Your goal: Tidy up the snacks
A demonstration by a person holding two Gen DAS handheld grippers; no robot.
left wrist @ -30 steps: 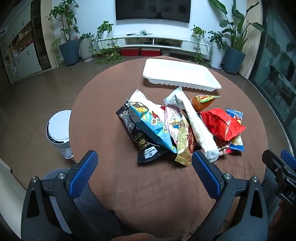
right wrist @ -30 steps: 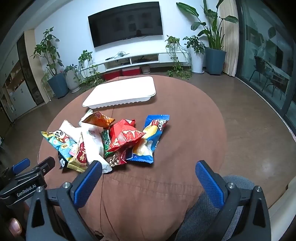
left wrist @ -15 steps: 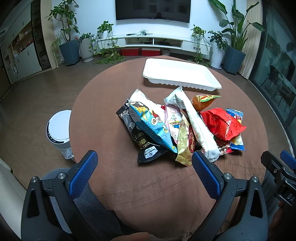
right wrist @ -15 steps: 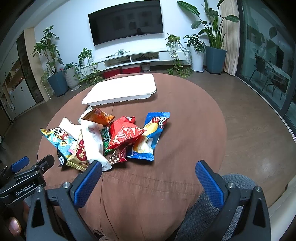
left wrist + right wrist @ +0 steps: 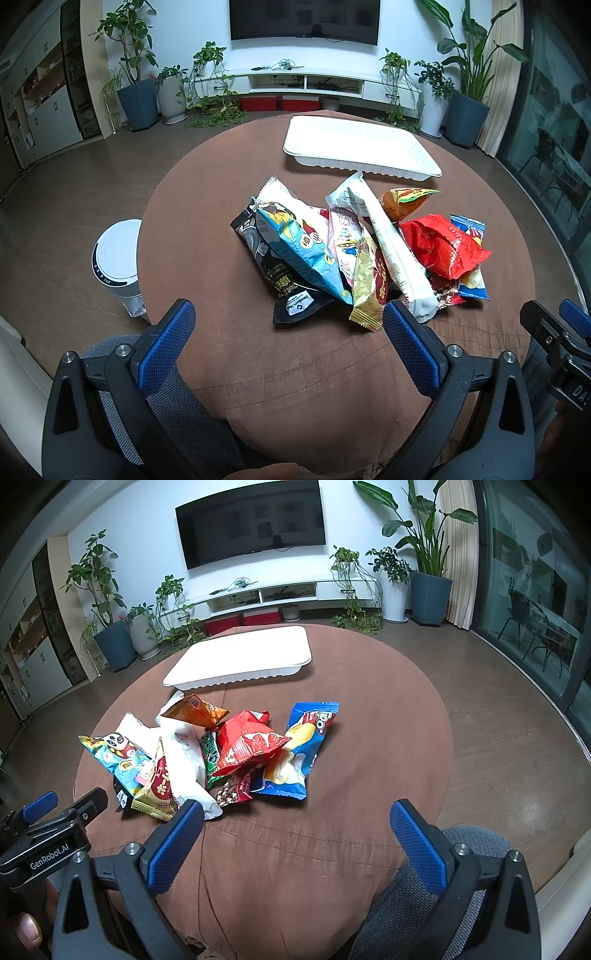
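A pile of several snack packets lies in the middle of the round brown table point(image 5: 207, 206): a light blue bag point(image 5: 303, 251), a long white packet point(image 5: 391, 243), a red bag point(image 5: 439, 247) and a blue bag point(image 5: 299, 753). The red bag also shows in the right wrist view point(image 5: 251, 746). A white tray point(image 5: 358, 147) stands empty behind the pile, also in the right wrist view point(image 5: 240, 657). My left gripper point(image 5: 288, 343) is open and empty at the near edge, in front of the pile. My right gripper point(image 5: 295, 842) is open and empty, near the table's front right.
A white round bin point(image 5: 118, 258) stands on the floor left of the table. A grey chair seat point(image 5: 424, 886) is under the grippers. Potted plants, a TV unit and a glass door ring the room.
Both grippers have crept slightly forward toward the pile; both stay open. The snacks have not moved.
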